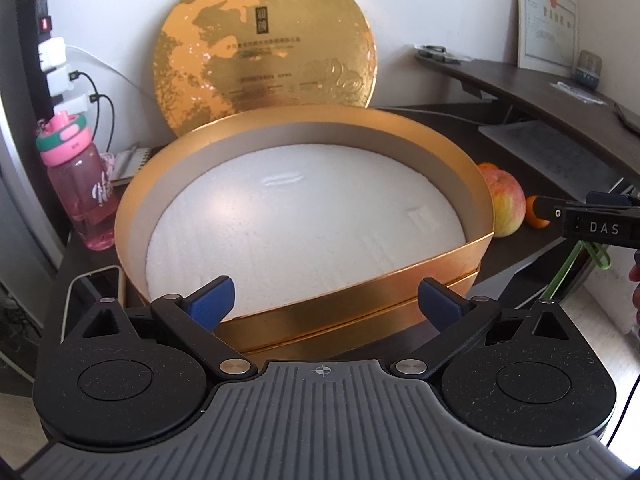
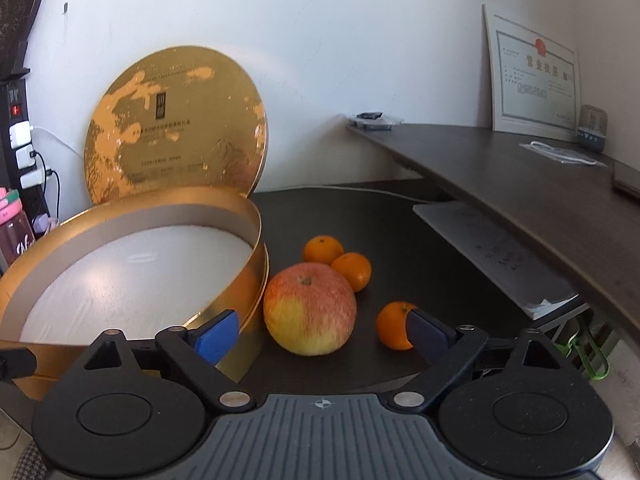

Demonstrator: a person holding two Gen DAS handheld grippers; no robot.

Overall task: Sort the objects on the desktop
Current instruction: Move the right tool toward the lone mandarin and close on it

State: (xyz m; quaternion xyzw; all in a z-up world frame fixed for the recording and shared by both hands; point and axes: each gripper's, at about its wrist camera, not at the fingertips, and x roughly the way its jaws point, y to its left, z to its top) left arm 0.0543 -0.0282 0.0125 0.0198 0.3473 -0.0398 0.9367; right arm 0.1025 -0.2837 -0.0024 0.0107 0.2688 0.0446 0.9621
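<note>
Blue-padded fingers of the left gripper stand wide apart and hold nothing, poised at the near wall of the round gold box. That box stands open on the dark desk, with a white foam liner filling its floor and nothing lying on it. Its gold lid leans upright against the wall behind.

On the other side, the right gripper is likewise spread wide and empty, its jaws framing a red-and-yellow apple that sits on the desk just beside the box's outer wall. One mandarin lies just beside the right fingertip; two more mandarins touch each other behind the apple.

Farther left, a pink water bottle stands near a power strip with plugged chargers. A framed certificate leans on the raised shelf at right.
</note>
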